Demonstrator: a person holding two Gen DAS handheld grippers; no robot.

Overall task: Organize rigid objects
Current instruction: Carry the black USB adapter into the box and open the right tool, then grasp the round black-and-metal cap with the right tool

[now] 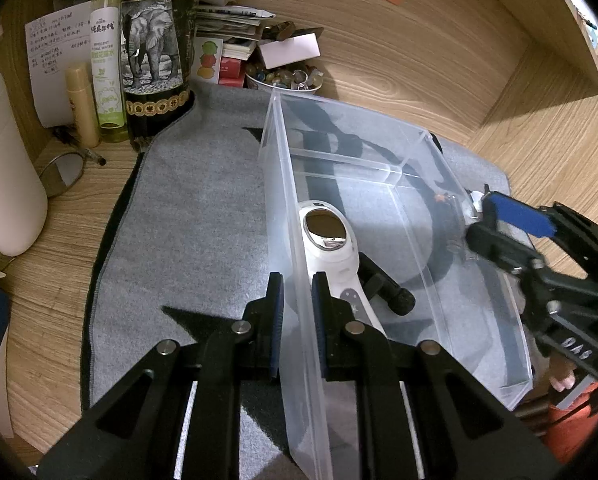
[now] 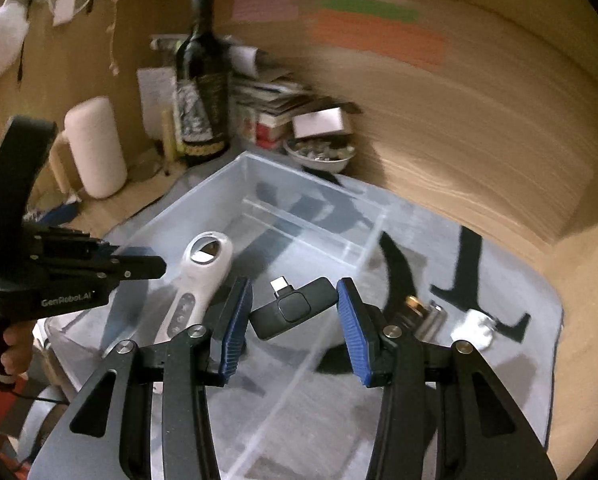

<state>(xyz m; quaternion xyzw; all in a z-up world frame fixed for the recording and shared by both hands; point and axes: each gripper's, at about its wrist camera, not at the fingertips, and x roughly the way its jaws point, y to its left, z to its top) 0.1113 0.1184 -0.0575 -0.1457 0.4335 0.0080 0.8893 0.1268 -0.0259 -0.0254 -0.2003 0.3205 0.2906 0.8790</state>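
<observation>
A clear plastic bin [image 1: 283, 184] stands on a grey mat [image 1: 187, 220]. My left gripper [image 1: 297, 308] is shut on the bin's near left wall, one finger on each side. Inside lie a white handheld device [image 1: 329, 236] with an oval mirror-like face and, beside its handle, a black stubby object [image 1: 383, 284]. My right gripper [image 2: 291, 300] hovers over the bin's right wall [image 2: 319, 348], shut on a small black adapter [image 2: 295, 306] with a silver plug, held slantwise between the blue pads. From the left wrist the right gripper [image 1: 479, 220] shows blurred, the adapter hidden. The white device [image 2: 203, 280] lies left of the adapter.
On the mat right of the bin lie a battery [image 2: 417, 310] and a silvery item [image 2: 473, 326]. Behind the bin stand a wine bottle [image 1: 151, 52], a green spray bottle [image 1: 107, 64], a bowl of small things [image 1: 285, 78] and stacked boxes. A white cylinder [image 1: 3, 168] stands at far left.
</observation>
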